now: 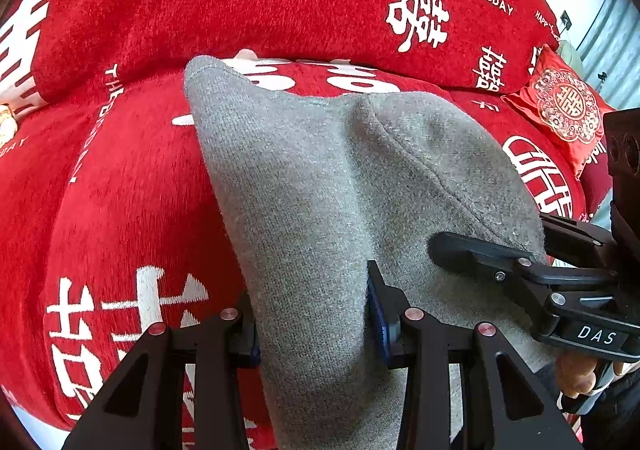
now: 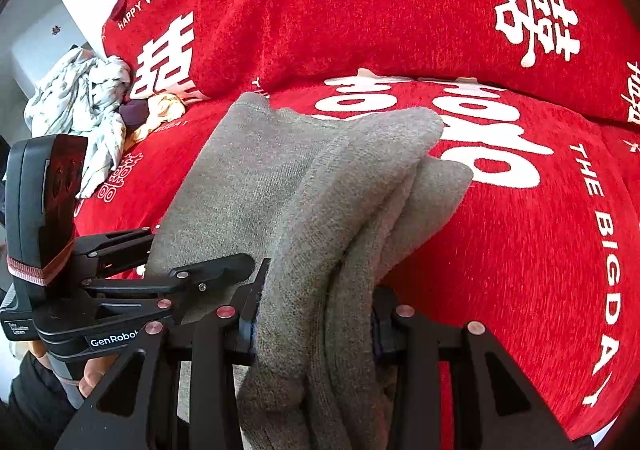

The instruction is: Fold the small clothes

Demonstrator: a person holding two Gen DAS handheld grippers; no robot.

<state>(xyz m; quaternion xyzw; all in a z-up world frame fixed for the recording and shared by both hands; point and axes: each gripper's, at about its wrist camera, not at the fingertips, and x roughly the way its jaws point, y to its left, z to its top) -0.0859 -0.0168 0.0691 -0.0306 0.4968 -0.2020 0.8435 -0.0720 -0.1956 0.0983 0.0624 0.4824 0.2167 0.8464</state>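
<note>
A grey knit garment (image 1: 320,186) lies doubled over on a red sofa cover with white characters. My left gripper (image 1: 312,322) is shut on one thick edge of the cloth, which bulges up between its fingers. My right gripper (image 2: 316,314) is shut on the other edge, where several grey layers (image 2: 352,210) stack between its jaws. Each gripper shows in the other's view: the right one (image 1: 472,250) at the right edge of the cloth, the left one (image 2: 224,270) at the left. Both hold the near side of the garment; its far end rests on the seat.
The red seat cushion (image 1: 120,210) and backrest (image 2: 360,10) surround the garment. A pile of pale crumpled clothes (image 2: 76,98) lies at the sofa's left end. A red embroidered pillow (image 1: 568,106) sits at the right end. Fingers of a hand (image 2: 90,384) grip the left tool's handle.
</note>
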